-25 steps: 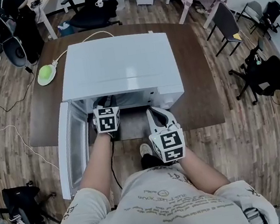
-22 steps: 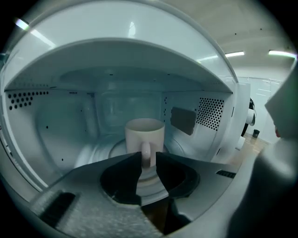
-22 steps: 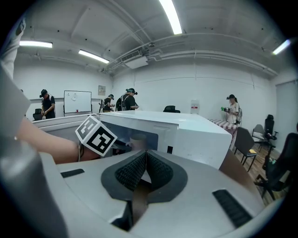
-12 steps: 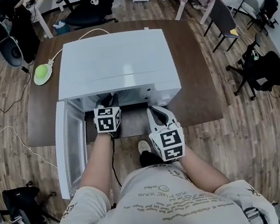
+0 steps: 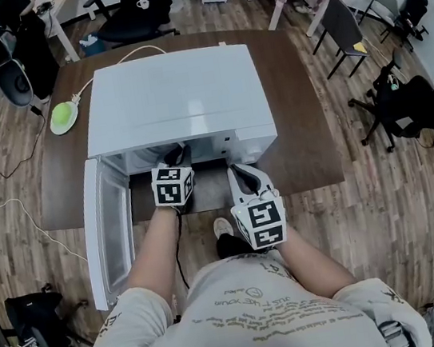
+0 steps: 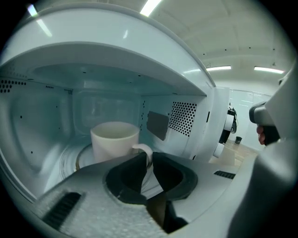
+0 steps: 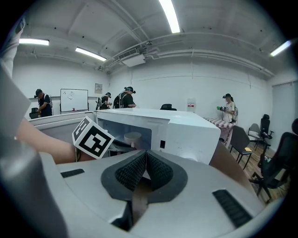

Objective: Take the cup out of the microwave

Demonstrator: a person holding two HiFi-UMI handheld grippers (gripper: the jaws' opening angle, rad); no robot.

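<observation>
The microwave (image 5: 173, 94) sits on the desk (image 5: 305, 115), its door (image 5: 100, 226) swung open at the left. The left gripper (image 6: 148, 157) reaches into the cavity, its fingers (image 6: 130, 174) closed on the handle (image 6: 144, 149) of the white cup (image 6: 114, 139), which stands inside. The right gripper (image 7: 145, 160) hangs outside the microwave, its fingers pressed together and empty.

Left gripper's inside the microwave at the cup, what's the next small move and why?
Probably draw the left gripper straight back, kept level: its jaws look shut on the handle of the cup, which sits inside the microwave, and the door stands open.
</observation>
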